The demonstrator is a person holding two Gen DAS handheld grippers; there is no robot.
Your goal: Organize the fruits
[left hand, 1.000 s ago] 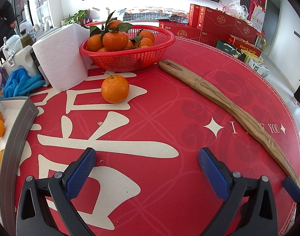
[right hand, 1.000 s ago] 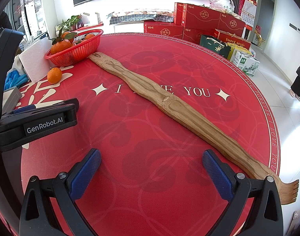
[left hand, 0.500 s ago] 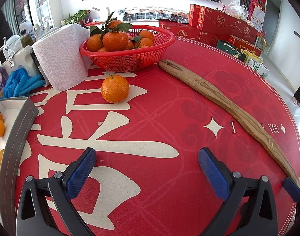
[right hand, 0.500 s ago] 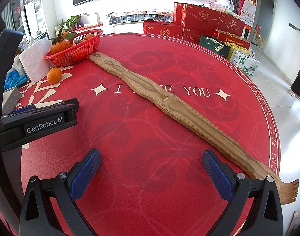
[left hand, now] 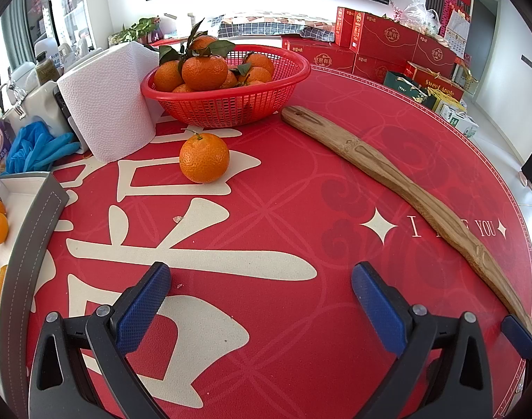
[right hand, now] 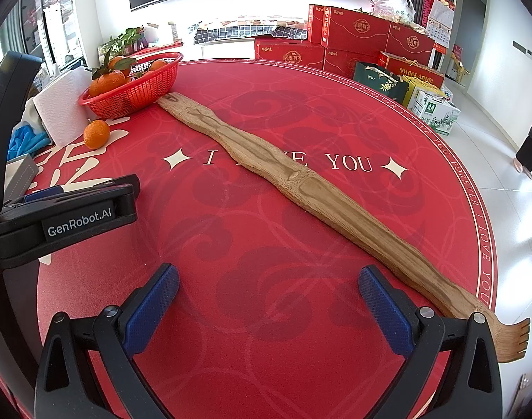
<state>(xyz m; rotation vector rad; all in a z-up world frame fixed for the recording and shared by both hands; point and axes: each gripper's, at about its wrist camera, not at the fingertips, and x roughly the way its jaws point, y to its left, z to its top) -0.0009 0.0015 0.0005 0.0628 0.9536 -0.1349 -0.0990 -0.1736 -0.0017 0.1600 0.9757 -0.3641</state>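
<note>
One loose orange (left hand: 204,157) (right hand: 96,134) lies on the red round table, just in front of a red mesh basket (left hand: 231,104) (right hand: 140,94) heaped with leafy oranges. My left gripper (left hand: 260,309) hovers open and empty over the table, well short of the loose orange. My right gripper (right hand: 268,310) is open too, with nothing between its blue pads, above the table's near right part. In the right wrist view the left gripper's black body (right hand: 63,216) sits at the left.
A long wooden back scratcher (left hand: 398,188) (right hand: 300,188) lies diagonally across the table. A paper towel roll (left hand: 108,104) stands left of the basket, blue gloves (left hand: 35,146) beside it. A grey-rimmed tray (left hand: 31,244) with small fruits sits at the left edge. Red gift boxes (right hand: 356,35) stand beyond the table.
</note>
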